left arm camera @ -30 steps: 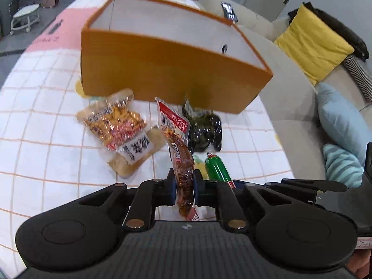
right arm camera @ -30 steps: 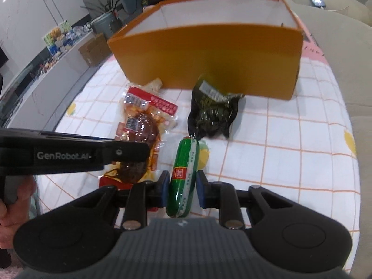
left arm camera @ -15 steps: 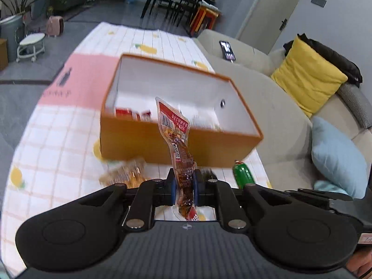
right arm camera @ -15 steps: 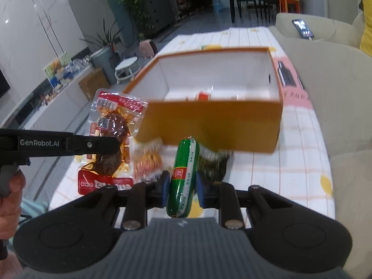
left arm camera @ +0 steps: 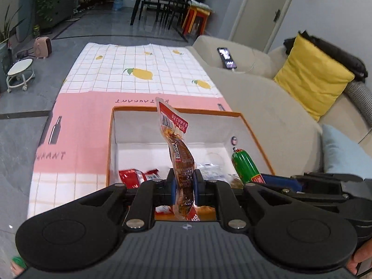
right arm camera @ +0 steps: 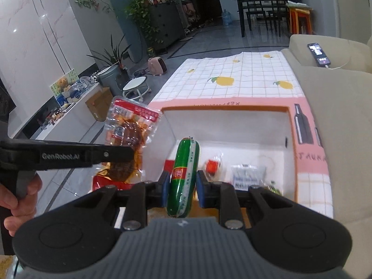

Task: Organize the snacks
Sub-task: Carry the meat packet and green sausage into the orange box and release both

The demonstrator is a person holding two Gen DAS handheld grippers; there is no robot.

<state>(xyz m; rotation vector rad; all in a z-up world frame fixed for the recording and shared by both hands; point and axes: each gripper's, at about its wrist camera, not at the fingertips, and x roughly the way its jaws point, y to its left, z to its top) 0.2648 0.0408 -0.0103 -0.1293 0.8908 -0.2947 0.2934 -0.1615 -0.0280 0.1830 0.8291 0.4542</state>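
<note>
Both tongs loaded over the orange box (left arm camera: pixel 255 137), left tongs (left arm camera: pixel 183 183) gripping meat packet (left arm camera: pixel 180 153), right tongs (right arm camera: pixel 182 184) gripping green sausage (right arm camera: pixel 184 172); a few snacks already inside, these two undropped.

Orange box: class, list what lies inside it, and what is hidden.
Inside the orange box: a red packet, a small orange-red sweet and a white sachet. The claws and their held snacks cover the near floor.

Yellow cushion (left arm camera: pixel 311 86) and phone (left arm camera: pixel 227 58) on beige sofa (left arm camera: pixel 267 107); dining table (right arm camera: pixel 262 2) beyond
</note>
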